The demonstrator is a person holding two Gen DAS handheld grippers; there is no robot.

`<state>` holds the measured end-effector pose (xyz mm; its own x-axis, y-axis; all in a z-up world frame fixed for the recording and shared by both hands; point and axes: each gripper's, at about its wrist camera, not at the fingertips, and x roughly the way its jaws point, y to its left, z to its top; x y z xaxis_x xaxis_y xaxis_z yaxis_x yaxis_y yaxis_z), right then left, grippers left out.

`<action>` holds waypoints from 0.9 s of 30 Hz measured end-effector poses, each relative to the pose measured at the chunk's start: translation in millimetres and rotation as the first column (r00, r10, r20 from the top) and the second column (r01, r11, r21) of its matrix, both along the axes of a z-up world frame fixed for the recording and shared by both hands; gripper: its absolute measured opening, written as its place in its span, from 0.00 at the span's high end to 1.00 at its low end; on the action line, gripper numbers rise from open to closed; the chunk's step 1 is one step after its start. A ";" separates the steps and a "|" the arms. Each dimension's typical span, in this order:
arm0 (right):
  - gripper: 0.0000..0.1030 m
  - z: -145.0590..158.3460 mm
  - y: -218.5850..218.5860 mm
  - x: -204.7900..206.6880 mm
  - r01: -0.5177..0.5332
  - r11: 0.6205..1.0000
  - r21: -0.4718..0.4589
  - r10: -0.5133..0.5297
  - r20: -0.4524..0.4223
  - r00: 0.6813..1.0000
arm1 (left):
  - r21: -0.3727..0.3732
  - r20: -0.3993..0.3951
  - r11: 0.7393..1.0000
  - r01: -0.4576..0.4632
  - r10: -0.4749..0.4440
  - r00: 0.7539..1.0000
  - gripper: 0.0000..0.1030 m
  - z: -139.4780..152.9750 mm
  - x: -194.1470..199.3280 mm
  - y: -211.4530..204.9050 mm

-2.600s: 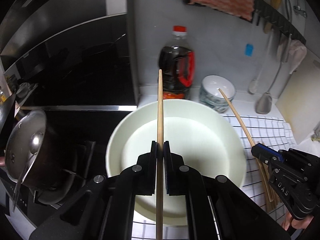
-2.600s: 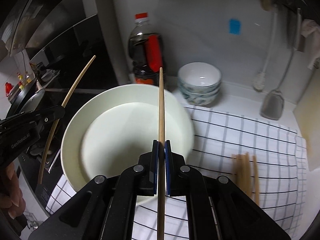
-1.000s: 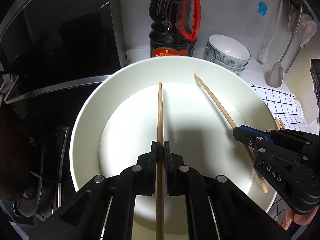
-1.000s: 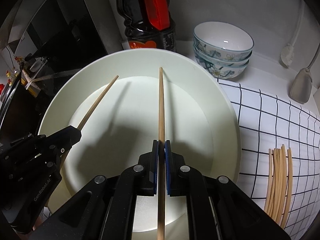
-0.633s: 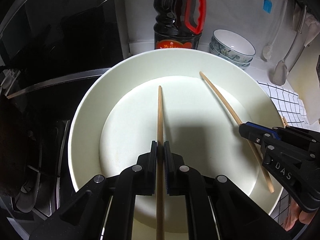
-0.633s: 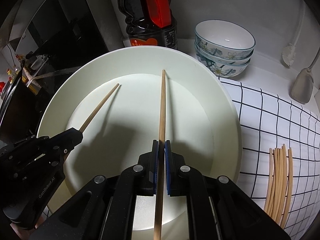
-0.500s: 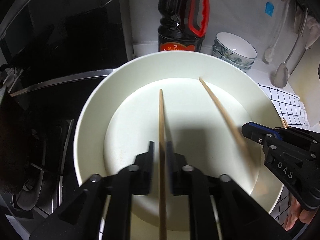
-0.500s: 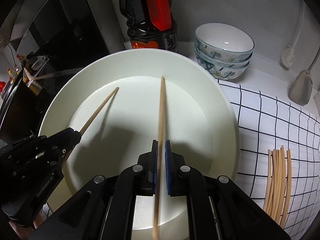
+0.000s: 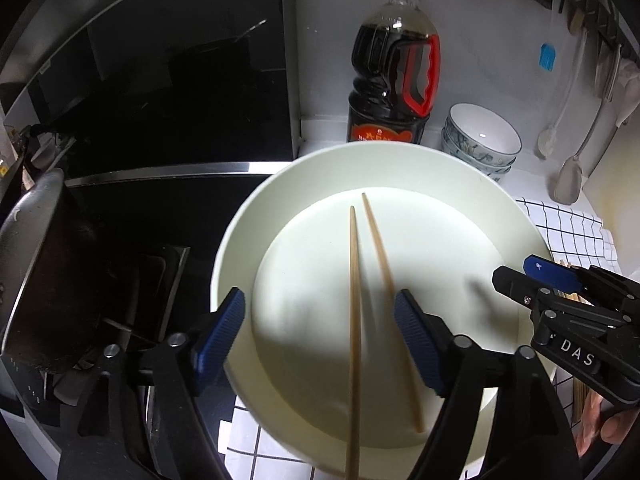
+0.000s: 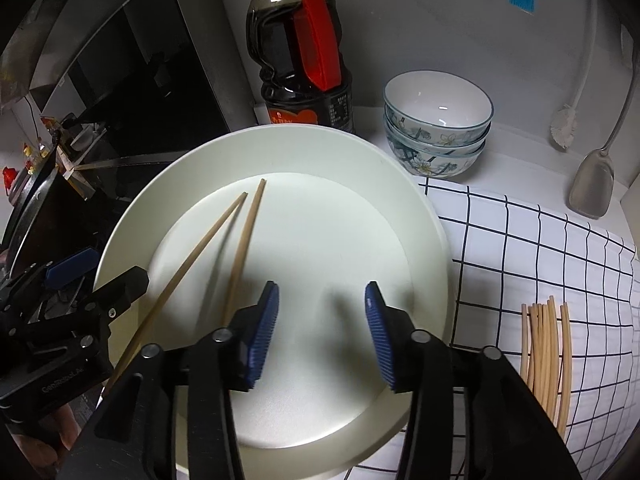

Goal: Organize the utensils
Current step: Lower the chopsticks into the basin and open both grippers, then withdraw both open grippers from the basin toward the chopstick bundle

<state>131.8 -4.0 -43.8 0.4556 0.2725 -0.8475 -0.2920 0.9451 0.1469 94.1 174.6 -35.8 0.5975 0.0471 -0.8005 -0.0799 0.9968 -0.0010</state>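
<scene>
Two wooden chopsticks (image 9: 354, 320) lie loose in the big white bowl (image 9: 240, 220), side by side with their far tips close together. They also show in the right wrist view (image 10: 240, 248), left of centre in the bowl (image 10: 432, 240). My left gripper (image 9: 320, 336) is open above the bowl, its blue pads either side of the chopsticks. My right gripper (image 10: 320, 320) is open and empty above the bowl, right of the chopsticks. A bundle of several more chopsticks (image 10: 544, 348) lies on the checked cloth to the right.
A dark soy sauce bottle (image 9: 394, 68) and stacked patterned bowls (image 10: 438, 120) stand behind the big bowl. A spatula (image 10: 592, 188) and brush hang on the wall at right. A stove with a pot (image 9: 36, 272) is to the left. The checked cloth (image 10: 540, 248) covers the counter.
Both grippers have opened and let go of their chopsticks, which now lie in the bowl. Both grippers have pulled back and up a little.
</scene>
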 end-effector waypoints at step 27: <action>0.33 19.3 -26.7 -44.0 0.009 0.999 0.032 -0.009 0.003 1.000 | -0.003 -0.001 0.999 -0.037 0.037 0.999 0.10 18.9 -33.9 -11.0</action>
